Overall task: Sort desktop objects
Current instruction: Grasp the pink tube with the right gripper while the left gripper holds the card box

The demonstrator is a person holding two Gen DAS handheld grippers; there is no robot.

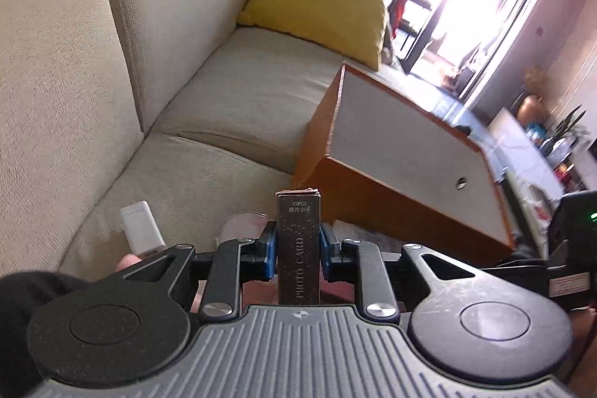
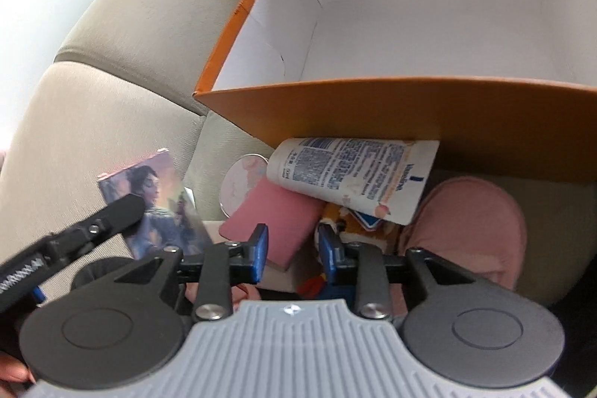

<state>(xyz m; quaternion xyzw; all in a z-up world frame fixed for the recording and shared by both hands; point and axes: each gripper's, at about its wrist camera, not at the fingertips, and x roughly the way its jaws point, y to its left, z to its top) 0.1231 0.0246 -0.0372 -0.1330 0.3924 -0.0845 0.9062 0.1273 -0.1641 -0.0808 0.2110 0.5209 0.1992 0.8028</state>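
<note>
Since the left tool (image 1: 298,248) is clamped on the card box (image 1: 298,241) and holding it upright over the sofa (image 1: 112,81), we reckon it's headed for the orange box (image 1: 403,152), which looks empty inside from the right view. Our right tool (image 2: 293,248) sits narrowly open with nothing in it, hovering over the pile by the box: a pink pad (image 2: 276,222), a pouch (image 2: 354,181), a round tin (image 2: 242,181) and a picture card (image 2: 153,204).
</note>
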